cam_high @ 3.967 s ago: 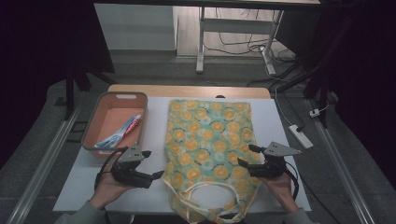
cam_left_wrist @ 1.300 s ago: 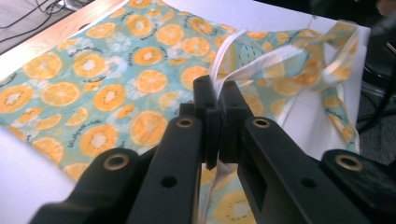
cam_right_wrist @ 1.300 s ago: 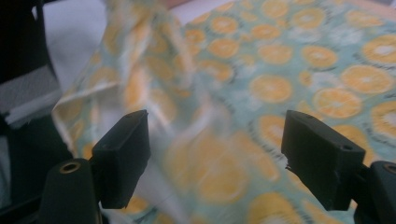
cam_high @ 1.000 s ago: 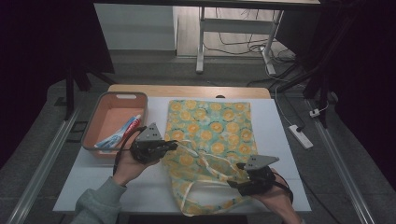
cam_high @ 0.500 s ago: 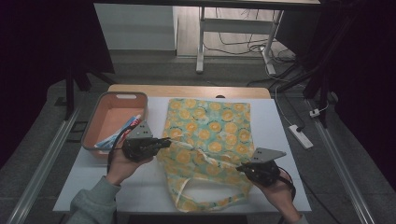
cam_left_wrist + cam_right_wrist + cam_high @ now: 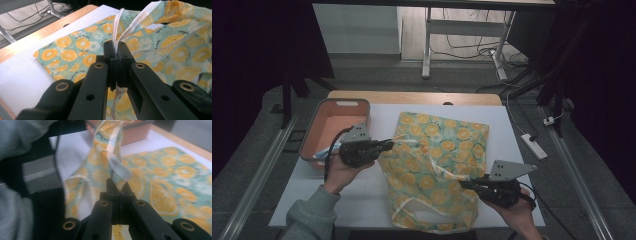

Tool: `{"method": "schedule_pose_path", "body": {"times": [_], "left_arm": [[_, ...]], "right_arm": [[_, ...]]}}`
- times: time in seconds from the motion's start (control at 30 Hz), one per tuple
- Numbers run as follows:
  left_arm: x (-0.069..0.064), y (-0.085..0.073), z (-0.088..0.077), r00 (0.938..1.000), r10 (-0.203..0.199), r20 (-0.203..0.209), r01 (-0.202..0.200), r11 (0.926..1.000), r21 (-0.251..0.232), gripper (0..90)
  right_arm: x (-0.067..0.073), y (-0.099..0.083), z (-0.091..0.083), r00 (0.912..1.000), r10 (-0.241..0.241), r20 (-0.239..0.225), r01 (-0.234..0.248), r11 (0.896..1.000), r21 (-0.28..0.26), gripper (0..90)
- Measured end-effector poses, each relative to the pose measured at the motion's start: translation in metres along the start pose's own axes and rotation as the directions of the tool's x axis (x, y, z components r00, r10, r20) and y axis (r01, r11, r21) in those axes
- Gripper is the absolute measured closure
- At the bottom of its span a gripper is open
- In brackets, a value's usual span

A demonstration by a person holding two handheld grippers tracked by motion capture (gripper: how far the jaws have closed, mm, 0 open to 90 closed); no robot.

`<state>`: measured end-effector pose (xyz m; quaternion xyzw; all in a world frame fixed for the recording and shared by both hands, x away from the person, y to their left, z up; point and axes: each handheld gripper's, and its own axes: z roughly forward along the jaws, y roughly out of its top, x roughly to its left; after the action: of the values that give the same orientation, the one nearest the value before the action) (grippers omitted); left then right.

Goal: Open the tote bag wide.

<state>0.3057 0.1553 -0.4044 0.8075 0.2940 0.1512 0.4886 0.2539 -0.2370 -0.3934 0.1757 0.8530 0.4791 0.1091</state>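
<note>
Looking from the high view, I see the bag on the white table, its near mouth lifted and spread between both grippers. The left gripper holds one handle strap beside the orange tray; the right gripper has just closed and risen since a second ago. In the left gripper view, the jaws are pressed together, pinching the white strap. In the right gripper view, the jaws pinch the second strap. With both handles now secured, I judge the mouth ready to open.
</note>
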Motion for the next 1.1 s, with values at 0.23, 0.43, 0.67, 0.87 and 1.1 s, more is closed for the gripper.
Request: {"method": "schedule_pose_path", "body": {"times": [0.23,0.43,0.67,0.87,1.1], "left_arm": [[0.009,0.002,0.034,0.9995,-0.02,-0.026,0.021,0.9986,0.049,86.8],[0.019,0.001,0.061,0.9976,-0.05,-0.047,0.055,0.993,0.104,86.6],[0.028,-0.002,0.1,0.9963,-0.042,-0.075,0.057,0.975,0.215,86.3],[0.028,-0.007,0.12,0.9967,-0.042,-0.07,0.06,0.9598,0.274,80.7],[0.028,-0.006,0.117,0.9966,-0.03,-0.077,0.049,0.9631,0.264,72.8]], "right_arm": [[-0.056,-0.011,0.016,0.9884,0.1,0.114,-0.102,0.995,0.01,89.6],[-0.102,-0.035,0.037,0.9614,0.211,0.177,-0.221,0.974,0.041,89.6],[-0.119,-0.054,0.05,0.9438,0.262,0.202,-0.282,0.956,0.078,89.5],[-0.131,-0.066,0.062,0.9277,0.275,0.252,-0.316,0.939,0.136,89.4],[-0.133,-0.07,0.067,0.9263,0.28,0.252,-0.323,0.935,0.147,89.4]]}}
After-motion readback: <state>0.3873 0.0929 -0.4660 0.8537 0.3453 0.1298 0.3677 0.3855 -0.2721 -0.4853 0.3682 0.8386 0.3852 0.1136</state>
